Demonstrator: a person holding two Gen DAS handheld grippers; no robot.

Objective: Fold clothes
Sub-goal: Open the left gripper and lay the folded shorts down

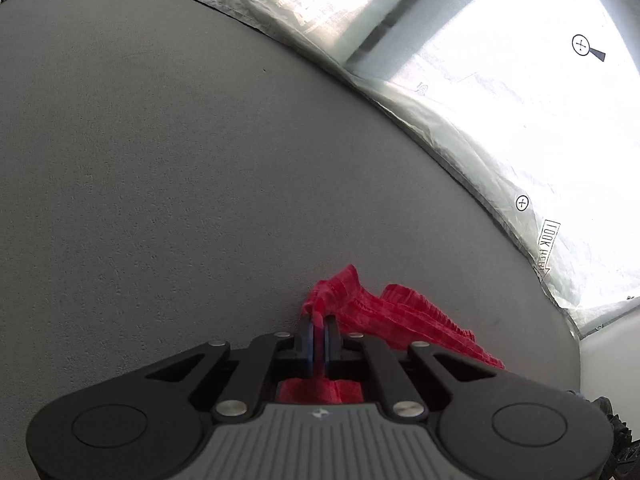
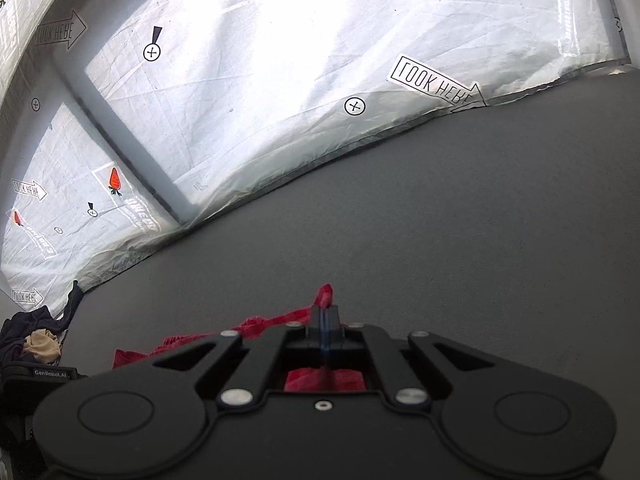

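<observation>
A red ribbed garment (image 1: 400,316) lies on the grey table (image 1: 160,180). In the left wrist view my left gripper (image 1: 319,322) is shut on one bunched edge of it, and the cloth trails off to the right. In the right wrist view my right gripper (image 2: 326,314) is shut on another edge of the red garment (image 2: 256,326), with a tuft sticking up above the fingertips and the rest running left. Red cloth also shows under both gripper bodies. Most of the garment is hidden below the grippers.
White printed sheeting (image 2: 280,80) with "LOOK HERE" arrows covers the backdrop beyond the table's far edge (image 2: 320,160). A heap of dark and beige clothes (image 2: 36,340) sits at the left edge of the right wrist view. Grey table (image 2: 480,220) stretches ahead of both grippers.
</observation>
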